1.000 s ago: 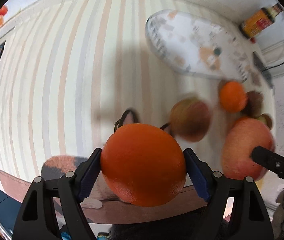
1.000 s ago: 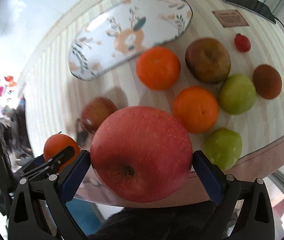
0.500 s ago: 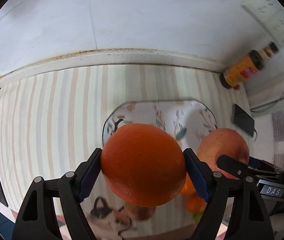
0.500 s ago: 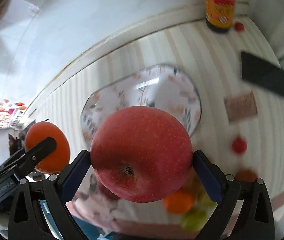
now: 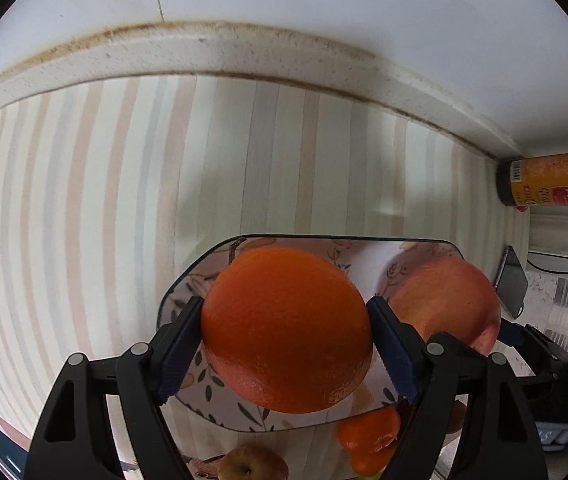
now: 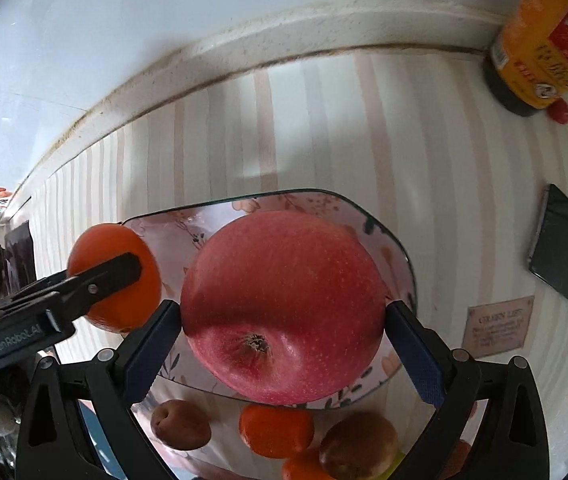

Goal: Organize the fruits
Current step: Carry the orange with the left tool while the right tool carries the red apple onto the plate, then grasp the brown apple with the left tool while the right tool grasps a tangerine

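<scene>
Left claw (image 5: 286,330): clamped on an orange (image 5: 284,328), held over the left part of the tray (image 5: 364,248).
Right claw (image 6: 284,332): clamped on a red apple (image 6: 284,304), over the tray's middle, just beside the orange.
Tray: floral, lying on the striped surface (image 5: 83,200).
Near edge: loose fruit (image 6: 275,430) below the tray.
Right side: bottle (image 6: 540,48), phone (image 6: 564,256), small card (image 6: 498,330).
Between fruit and tray: nothing in the way.

The orange (image 5: 286,330) had that dimpled, semi-matt peel, while the apple (image 6: 284,306) looked smooth and waxy with a shine. Gripper pads (image 5: 177,346) were ribbed blue rubbery stuff on matt black plastic. Plate (image 6: 398,248) was glossy, tablecloth (image 5: 83,220) matt striped.
</scene>
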Tool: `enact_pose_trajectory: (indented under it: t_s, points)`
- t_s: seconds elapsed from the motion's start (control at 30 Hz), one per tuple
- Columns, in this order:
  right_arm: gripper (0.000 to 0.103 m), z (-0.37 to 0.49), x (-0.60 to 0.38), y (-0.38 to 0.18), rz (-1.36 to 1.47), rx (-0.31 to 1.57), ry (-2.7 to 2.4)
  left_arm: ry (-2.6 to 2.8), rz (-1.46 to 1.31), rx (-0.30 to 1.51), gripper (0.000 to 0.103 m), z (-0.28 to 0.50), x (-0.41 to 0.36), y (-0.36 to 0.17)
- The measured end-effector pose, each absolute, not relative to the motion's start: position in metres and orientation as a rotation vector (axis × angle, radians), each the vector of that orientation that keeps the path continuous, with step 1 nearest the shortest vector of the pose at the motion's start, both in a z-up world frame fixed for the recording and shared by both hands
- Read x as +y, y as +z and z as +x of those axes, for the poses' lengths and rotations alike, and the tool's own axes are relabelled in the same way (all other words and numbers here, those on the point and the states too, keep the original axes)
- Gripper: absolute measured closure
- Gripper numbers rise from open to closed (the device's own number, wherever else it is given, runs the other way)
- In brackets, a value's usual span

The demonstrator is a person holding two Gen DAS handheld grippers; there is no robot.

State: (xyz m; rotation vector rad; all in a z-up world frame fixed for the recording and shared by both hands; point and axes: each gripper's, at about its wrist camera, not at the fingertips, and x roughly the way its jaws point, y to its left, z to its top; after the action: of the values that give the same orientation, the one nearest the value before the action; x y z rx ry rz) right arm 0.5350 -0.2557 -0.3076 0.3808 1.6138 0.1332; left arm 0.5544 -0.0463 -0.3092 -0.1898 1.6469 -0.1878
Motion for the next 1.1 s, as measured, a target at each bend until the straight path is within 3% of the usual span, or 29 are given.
enact_pose_trajectory:
  t_s: [0.3,0.37,0.43,0.77,1.1]
  points:
    - [0.0,0.555,-0.244,-0.29,0.291,1.604,0.159,-0.171,-0.168,1.698,0.022,0.551,-0.052,-0.32]
    - [0.0,0.555,-0.242,-0.289,0.27,1.61,0.146,-0.173,-0.164,1.698,0.015,0.551,-0.053,-0.32]
    - [0.0,0.553,-0.244,-0.29,0.273,1.609,0.127,-0.17,-0.158,1.674,0.009,0.551,-0.051,-0.311]
    - [0.0,0.522,-0.247,-0.245,0.231,1.483,0.053,-0.096,-0.106,1.54,0.009,0.53,-0.026,-0.252]
    - [0.0,0.458,-0.236,-0.207,0.159,1.389,-0.017,-0.037,-0.012,1.372,0.009,0.457,-0.021,-0.2]
